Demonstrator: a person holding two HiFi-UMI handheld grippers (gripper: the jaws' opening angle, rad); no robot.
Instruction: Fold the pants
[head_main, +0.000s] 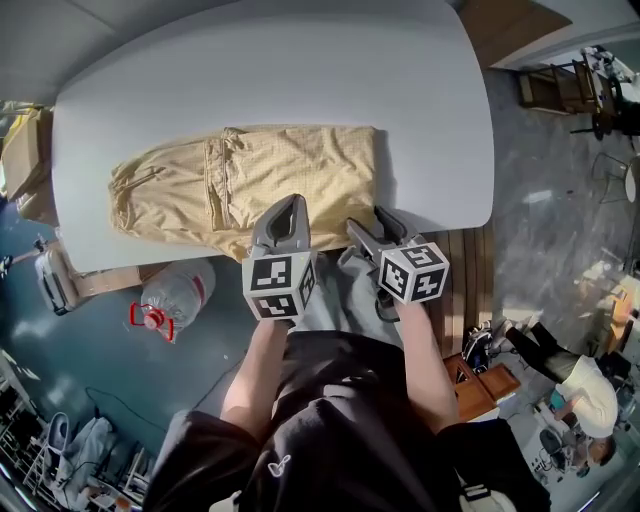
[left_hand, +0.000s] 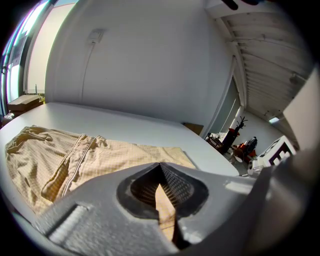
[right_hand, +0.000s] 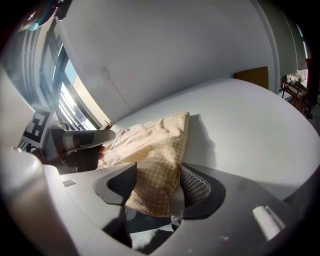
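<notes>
Yellow checked pants (head_main: 250, 185) lie folded on the white table (head_main: 300, 70), waistband to the left, near edge hanging at the table's front. My left gripper (head_main: 290, 208) is at that front edge, shut on a thin fold of the pants (left_hand: 75, 160), which shows as a strip between its closed jaws (left_hand: 162, 200). My right gripper (head_main: 378, 222) sits just to the right, at the pants' near right corner. In the right gripper view its jaws (right_hand: 155, 195) stand wide apart, and the corner of the pants (right_hand: 160, 145) lies loose between them.
A large water bottle (head_main: 175, 295) with a red cap lies on the floor below the table's front left. A cardboard box (head_main: 25, 150) stands at the left end. Chairs (head_main: 570, 90) are at the far right, and a person (head_main: 580, 385) crouches at the lower right.
</notes>
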